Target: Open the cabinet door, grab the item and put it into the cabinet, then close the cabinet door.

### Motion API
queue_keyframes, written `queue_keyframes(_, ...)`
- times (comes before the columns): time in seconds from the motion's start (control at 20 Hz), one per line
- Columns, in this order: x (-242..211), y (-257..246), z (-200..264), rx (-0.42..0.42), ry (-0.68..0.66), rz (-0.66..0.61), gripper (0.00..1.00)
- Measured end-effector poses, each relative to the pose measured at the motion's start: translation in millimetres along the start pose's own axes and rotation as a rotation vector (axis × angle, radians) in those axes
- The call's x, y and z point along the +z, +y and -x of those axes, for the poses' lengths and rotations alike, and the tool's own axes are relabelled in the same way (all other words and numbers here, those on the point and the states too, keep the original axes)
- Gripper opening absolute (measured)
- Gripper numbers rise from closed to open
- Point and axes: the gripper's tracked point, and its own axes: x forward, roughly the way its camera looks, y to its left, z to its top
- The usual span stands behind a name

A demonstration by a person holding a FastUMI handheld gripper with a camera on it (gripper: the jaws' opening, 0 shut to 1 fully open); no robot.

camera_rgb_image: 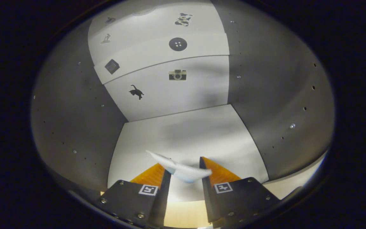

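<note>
Gripper (pixel 186 163) points fwd and a bit down into the open cabinet (pixel 75 121), fingers reaching just over its front edge. Holder's hand not visible, so pose read from the view alone: roughly level, centred btw the two side walls.

Fingers part-spread w/ a thin white item (pixel 183 171) across the gap btw them. It looks like a crumpled sheet or small bag, can't tell which. One pointed end sticks out past the left fingertip (pixel 156 170), the other end lies against the right fingertip (pixel 216 170). Both tips seem to touch it, but whether they really press on it or it just rests there, can't tell.

Item sits just above the cabinet's white floor panel (pixel 189 130), near the front; contact w/ the floor unclear.

Cabinet inside: grey side walls w/ rows of small holes, white back panel (pixel 183 92) w/ small stickers, incl. a cat (pixel 136 92), a camera (pixel 177 75), a round button (pixel 178 44). A white shelf edge runs across the back higher up.
</note>
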Motion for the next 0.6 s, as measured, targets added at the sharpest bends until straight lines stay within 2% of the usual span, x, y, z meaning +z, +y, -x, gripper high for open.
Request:
queue_keyframes(0.2,2.4,7.0,-0.7,0.016,-0.020,0.006,0.82)
queue_keyframes(0.35,13.4,10.2,5.7,0.023,-0.081,-0.003,0.97)
queue_keyframes(0.6,35.7,15.2,26.9,0.065,-0.193,-0.044,0.97)
